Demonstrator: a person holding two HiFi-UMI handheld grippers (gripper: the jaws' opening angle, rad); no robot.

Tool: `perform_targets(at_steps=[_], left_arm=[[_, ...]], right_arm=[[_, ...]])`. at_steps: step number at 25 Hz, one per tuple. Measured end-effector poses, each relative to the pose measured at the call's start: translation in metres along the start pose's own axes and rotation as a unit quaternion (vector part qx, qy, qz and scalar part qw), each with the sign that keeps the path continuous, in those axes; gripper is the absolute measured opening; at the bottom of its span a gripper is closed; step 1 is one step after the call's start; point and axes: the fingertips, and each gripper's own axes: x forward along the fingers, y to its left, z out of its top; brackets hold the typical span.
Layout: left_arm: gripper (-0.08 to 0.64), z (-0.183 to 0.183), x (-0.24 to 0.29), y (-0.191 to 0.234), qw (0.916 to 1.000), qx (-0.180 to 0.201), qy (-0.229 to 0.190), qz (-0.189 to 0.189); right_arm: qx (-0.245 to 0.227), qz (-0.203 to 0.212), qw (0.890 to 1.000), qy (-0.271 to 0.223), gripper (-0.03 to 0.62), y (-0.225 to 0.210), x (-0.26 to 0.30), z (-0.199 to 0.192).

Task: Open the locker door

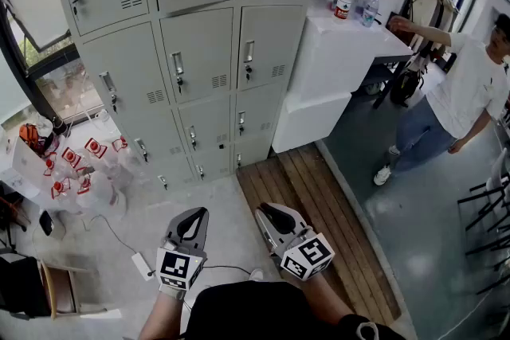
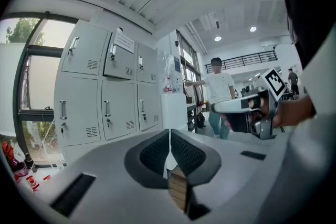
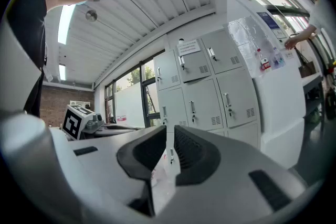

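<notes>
A bank of grey lockers (image 1: 203, 52) stands ahead, every door closed, each with a metal handle and a key below it. The same lockers (image 2: 105, 92) fill the left of the left gripper view, and they (image 3: 205, 86) lie beyond the jaws in the right gripper view. My left gripper (image 1: 198, 212) is held low over the floor, well short of the lockers, shut and empty. Beside it, my right gripper (image 1: 265, 210) is at the same height, also shut with nothing in it. Both point toward the bottom row of doors.
A white counter (image 1: 343, 60) with bottles (image 1: 343, 1) adjoins the lockers on the right. A person (image 1: 470, 84) stands by it. Plastic bags with red items (image 1: 80, 163) lie on the floor at left. A wooden floor strip (image 1: 319, 211) runs right of me.
</notes>
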Motion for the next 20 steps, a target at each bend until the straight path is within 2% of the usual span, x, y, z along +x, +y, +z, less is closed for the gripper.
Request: perform_targets(at_steps=[13,17,20], left_arm=[[0.028,0.004,0.069,-0.039,0.9999,-0.001,0.017,0.002],[0.028,0.001,0.085,-0.032,0.9997,0.001,0.022,-0.001],[0.028,-0.003,0.105,-0.015,0.9998,-0.007,0.018,-0.002]], right_arm=[[0.011,0.009,1.0,-0.025,0.06,-0.076,-0.021,0.017],[0.036,0.001,0.999,-0.027,0.06,-0.092,-0.011,0.013],[0.038,-0.002,0.999,-0.016,0.06,-0.103,0.011,0.007]])
